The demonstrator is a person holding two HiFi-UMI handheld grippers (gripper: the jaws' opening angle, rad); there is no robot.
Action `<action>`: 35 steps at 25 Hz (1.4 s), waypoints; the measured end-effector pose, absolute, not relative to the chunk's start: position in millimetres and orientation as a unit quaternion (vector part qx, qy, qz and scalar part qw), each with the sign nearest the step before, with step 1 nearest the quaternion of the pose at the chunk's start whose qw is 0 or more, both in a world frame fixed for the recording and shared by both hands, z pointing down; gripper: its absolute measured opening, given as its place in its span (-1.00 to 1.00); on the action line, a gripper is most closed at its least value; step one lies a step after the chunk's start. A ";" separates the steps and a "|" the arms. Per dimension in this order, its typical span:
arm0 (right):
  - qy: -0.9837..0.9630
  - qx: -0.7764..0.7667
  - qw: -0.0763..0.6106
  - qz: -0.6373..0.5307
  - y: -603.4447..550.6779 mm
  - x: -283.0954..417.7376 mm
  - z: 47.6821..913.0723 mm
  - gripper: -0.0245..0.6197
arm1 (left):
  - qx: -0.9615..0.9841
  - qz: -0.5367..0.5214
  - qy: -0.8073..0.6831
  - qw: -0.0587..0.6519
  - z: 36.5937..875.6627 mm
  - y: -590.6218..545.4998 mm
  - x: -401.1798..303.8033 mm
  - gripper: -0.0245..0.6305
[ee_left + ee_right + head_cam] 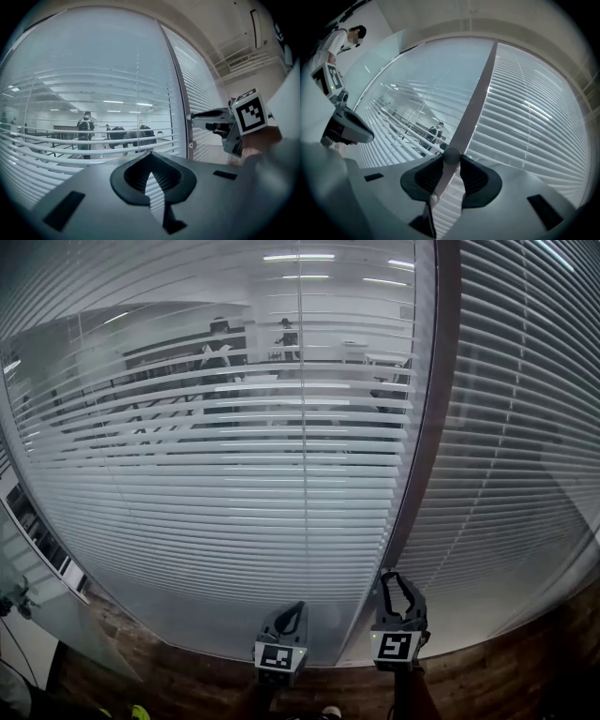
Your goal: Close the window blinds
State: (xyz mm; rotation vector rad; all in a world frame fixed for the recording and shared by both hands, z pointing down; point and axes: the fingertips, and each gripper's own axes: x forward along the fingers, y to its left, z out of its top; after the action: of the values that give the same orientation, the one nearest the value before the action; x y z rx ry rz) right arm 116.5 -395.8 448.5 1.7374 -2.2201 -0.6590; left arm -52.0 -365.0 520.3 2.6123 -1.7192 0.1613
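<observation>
- We are clamping the right gripper [397, 585] on the knob [451, 154] on the frame post [427, 427], since twisting it probably tilts the slats.
- The blinds [234, 474] left of it are hanging half-open; the left gripper [151, 158] is waiting closed and empty.

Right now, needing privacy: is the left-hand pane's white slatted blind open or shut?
Open: people in the room beyond show between slats of the white slatted blind.

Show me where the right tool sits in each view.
Head view: right tool at the bottom, right of centre, tips at the dark post.
Left gripper view: right of centre, reaching the post.
Right gripper view: bottom centre, clamped on a round knob.
Shared landmark: the post.
</observation>
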 end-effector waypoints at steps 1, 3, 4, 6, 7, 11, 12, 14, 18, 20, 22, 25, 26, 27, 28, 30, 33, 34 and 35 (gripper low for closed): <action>-0.762 0.587 0.137 -0.238 -395.1 116.5 448.5 -0.56 | 0.836 0.049 -0.546 0.005 519.6 -363.5 -51.2 -0.93; -0.759 0.570 0.170 -0.266 -394.4 115.5 449.4 -0.57 | 0.837 0.046 -0.545 0.006 518.6 -361.7 -51.8 -0.93; -0.755 0.564 0.185 -0.280 -394.3 115.0 450.3 -0.57 | 0.837 0.046 -0.545 0.007 518.3 -361.3 -52.7 -0.93; -0.741 0.552 0.220 -0.313 -393.7 114.3 450.7 -0.57 | 0.836 0.045 -0.546 0.008 518.1 -360.8 -54.0 -0.93; -0.731 0.545 0.241 -0.333 -393.3 114.1 450.5 -0.57 | 0.837 0.044 -0.546 0.008 518.0 -360.9 -54.3 -0.93; -0.687 0.517 0.311 -0.404 -392.6 112.4 452.1 -0.57 | 0.841 0.035 -0.540 0.004 515.9 -359.6 -52.9 -0.93; -0.679 0.511 0.324 -0.415 -392.2 111.8 452.4 -0.57 | 0.843 0.034 -0.537 0.002 514.9 -358.8 -52.4 -0.93; -0.662 0.498 0.348 -0.439 -391.8 111.1 453.1 -0.57 | 0.845 0.034 -0.534 -0.001 513.3 -357.9 -50.6 -0.93; -0.635 0.459 0.380 -0.491 -391.8 110.9 454.8 -0.57 | 0.848 0.034 -0.530 0.000 513.0 -357.0 -46.6 -0.93; -0.630 0.446 0.387 -0.505 -391.9 111.3 454.8 -0.57 | 0.849 0.034 -0.527 0.004 515.1 -356.9 -43.2 -0.93; -0.625 0.443 0.387 -0.513 -392.3 111.4 454.9 -0.56 | 0.851 0.034 -0.523 0.007 517.5 -356.7 -38.9 -0.93; -0.645 0.462 0.359 -0.490 -390.9 111.1 454.4 -0.56 | 0.854 0.040 -0.518 0.007 518.9 -354.0 -34.3 -0.93; -0.661 0.472 0.340 -0.475 -389.8 111.2 453.4 -0.56 | 0.855 0.042 -0.517 0.008 519.1 -353.4 -33.8 -0.93; -0.677 0.483 0.316 -0.458 -388.3 111.2 451.9 -0.56 | 0.855 0.044 -0.517 0.009 519.4 -353.2 -33.8 -0.93; -0.691 0.493 0.291 -0.441 -386.5 111.2 450.8 -0.56 | 0.854 0.045 -0.518 0.009 519.6 -353.1 -34.4 -0.93; -0.709 0.514 0.254 -0.410 -382.1 110.5 452.1 -0.56 | 0.852 0.047 -0.521 0.011 520.7 -352.0 -36.5 -0.93; -0.732 0.546 0.203 -0.353 -377.1 108.0 456.8 -0.56 | 0.851 0.049 -0.523 0.013 522.6 -350.1 -38.6 -0.93; -0.740 0.561 0.176 -0.326 -376.5 108.6 455.4 -0.56 | 0.850 0.049 -0.524 0.014 523.0 -349.4 -39.3 -0.93; -0.749 0.576 0.142 -0.295 -376.5 110.5 451.6 -0.56 | 0.850 0.049 -0.525 0.015 523.1 -348.6 -40.0 -0.93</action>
State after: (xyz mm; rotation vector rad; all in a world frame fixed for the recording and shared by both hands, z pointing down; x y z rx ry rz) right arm 110.5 -376.5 451.6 1.6632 -2.1610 -0.8515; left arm -40.0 -348.6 523.1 2.6436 -1.6333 0.1532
